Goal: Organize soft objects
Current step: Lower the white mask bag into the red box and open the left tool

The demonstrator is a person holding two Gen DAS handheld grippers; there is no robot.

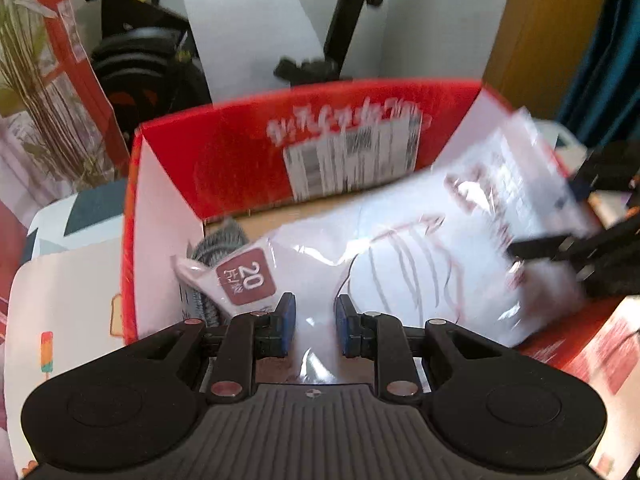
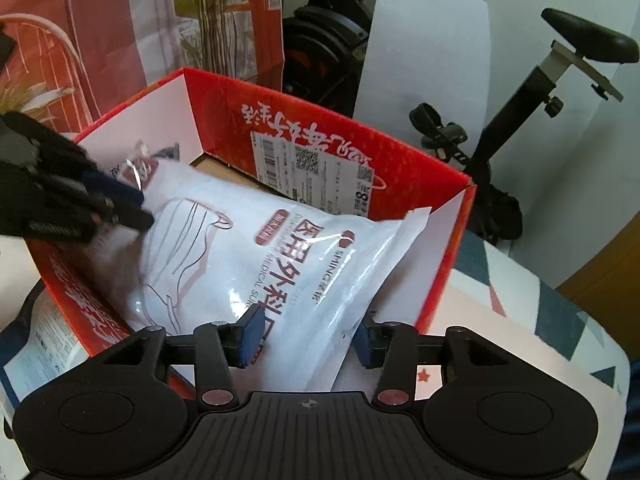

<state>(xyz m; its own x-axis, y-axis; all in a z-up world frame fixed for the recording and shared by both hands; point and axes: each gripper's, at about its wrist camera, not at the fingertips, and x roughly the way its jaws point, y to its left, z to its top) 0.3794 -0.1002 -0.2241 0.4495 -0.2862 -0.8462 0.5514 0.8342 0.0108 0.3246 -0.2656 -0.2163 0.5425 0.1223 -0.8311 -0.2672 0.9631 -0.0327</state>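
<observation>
A white plastic pack of surgical masks (image 1: 404,264) (image 2: 260,256) lies tilted inside an open red cardboard box (image 1: 240,160) (image 2: 424,184). My left gripper (image 1: 315,322) holds one end of the pack between its blue pads, jaws narrowly apart. It also shows in the right wrist view (image 2: 132,208) at the pack's far left corner. My right gripper (image 2: 306,338) straddles the pack's other end with wide jaws, pads not pressing. It shows blurred at the right of the left wrist view (image 1: 532,248). A grey knitted item (image 1: 220,252) lies under the pack.
The box stands on a patterned tablecloth (image 2: 532,320). A white and blue packet (image 2: 36,344) lies left of the box. An exercise bike (image 2: 520,128) and a red printed bag (image 2: 100,40) stand behind the box.
</observation>
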